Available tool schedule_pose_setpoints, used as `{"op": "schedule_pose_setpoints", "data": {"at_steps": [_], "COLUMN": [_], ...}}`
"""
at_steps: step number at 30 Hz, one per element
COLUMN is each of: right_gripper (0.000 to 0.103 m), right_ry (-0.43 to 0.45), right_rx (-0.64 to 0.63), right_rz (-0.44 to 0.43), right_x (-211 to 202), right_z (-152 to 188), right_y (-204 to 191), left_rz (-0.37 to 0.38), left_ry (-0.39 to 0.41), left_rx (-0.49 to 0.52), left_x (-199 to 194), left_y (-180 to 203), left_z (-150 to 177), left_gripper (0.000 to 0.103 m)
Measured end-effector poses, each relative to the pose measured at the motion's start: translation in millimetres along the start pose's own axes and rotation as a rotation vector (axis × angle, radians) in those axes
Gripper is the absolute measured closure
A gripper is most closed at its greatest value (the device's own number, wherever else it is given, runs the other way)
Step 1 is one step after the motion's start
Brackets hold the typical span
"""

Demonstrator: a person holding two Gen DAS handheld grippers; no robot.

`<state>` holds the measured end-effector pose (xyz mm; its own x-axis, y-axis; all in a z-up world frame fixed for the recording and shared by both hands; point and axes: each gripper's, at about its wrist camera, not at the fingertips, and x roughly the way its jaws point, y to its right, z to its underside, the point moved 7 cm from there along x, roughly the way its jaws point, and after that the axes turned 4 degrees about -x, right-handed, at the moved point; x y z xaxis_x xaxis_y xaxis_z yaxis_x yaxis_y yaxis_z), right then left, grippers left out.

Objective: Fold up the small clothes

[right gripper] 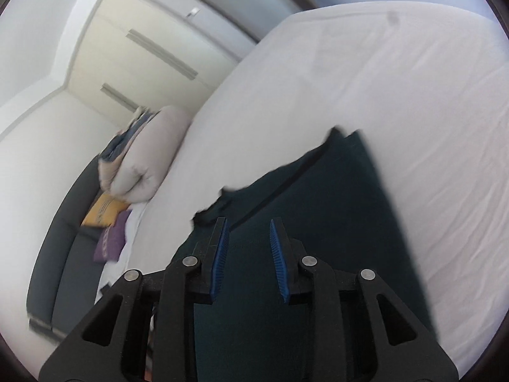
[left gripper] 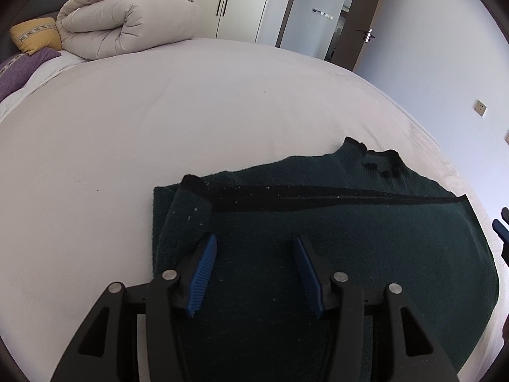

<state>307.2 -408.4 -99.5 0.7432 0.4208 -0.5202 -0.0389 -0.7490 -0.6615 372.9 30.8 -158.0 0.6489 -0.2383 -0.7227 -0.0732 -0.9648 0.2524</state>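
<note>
A dark green knitted garment with black trim lies flat on the white bed, its left side folded over. My left gripper hovers over its near part, open and empty, blue pads apart. In the right wrist view the same garment lies below my right gripper, which is open and empty above it. That view is blurred and tilted. The right gripper's tip shows at the right edge of the left wrist view.
The white bed sheet spreads wide to the left and beyond the garment. A rolled beige duvet, a yellow pillow and a purple pillow lie at the far left. Wardrobes and a door stand behind.
</note>
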Motion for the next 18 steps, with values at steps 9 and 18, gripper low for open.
{"op": "schedule_pose_setpoints", "data": {"at_steps": [9, 18], "right_gripper": [0.08, 0.078], "right_ry": [-0.262, -0.014], "right_rx": [0.019, 0.132], "right_rz": [-0.033, 0.202], "right_x": [42, -47], "right_z": [102, 69], "right_y": [-2, 74], "left_rz": [-0.02, -0.021], "left_ry": [0.006, 0.008], "left_rx": [0.018, 0.019], "left_x": [0, 1], "left_y": [3, 3], "left_z": [1, 2], "left_gripper": [0.049, 0.049]}}
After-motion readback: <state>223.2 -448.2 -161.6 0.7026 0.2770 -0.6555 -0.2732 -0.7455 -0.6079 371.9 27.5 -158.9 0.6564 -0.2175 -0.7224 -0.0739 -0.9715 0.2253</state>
